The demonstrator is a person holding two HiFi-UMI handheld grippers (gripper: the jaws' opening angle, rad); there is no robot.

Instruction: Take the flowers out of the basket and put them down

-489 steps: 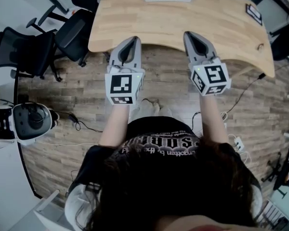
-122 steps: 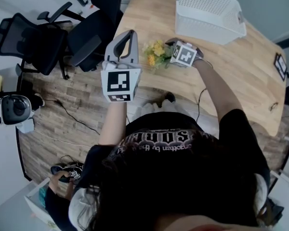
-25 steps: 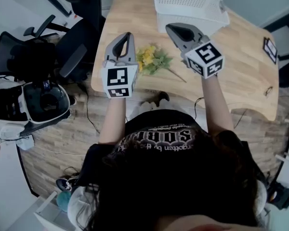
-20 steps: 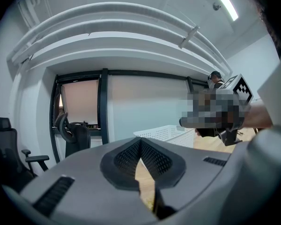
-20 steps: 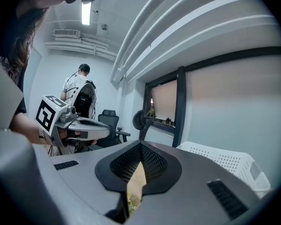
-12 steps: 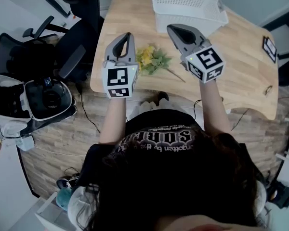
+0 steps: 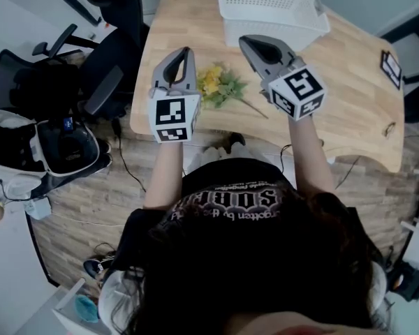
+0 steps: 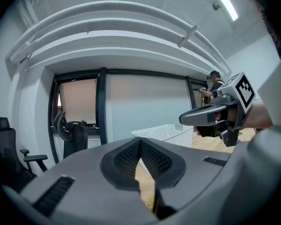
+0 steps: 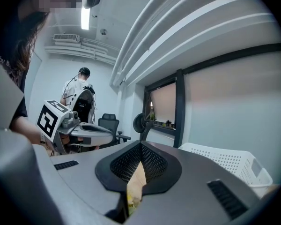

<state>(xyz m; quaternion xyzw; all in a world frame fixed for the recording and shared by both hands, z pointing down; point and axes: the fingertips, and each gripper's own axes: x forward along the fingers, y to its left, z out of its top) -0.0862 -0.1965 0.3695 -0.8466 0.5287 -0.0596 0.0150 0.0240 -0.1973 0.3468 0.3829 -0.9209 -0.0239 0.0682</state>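
Several flowers lie by the table edge — basket apart.

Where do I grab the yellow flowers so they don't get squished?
Probably the thin stem poking out right of the bunch of yellow flowers with green leaves, from straight above: it lies flat on the light wooden table, clear of the soft blooms.

The basket is cut off by the head view's top edge; behind the closed right tool, only a yellow-green sliver of the flowers shows
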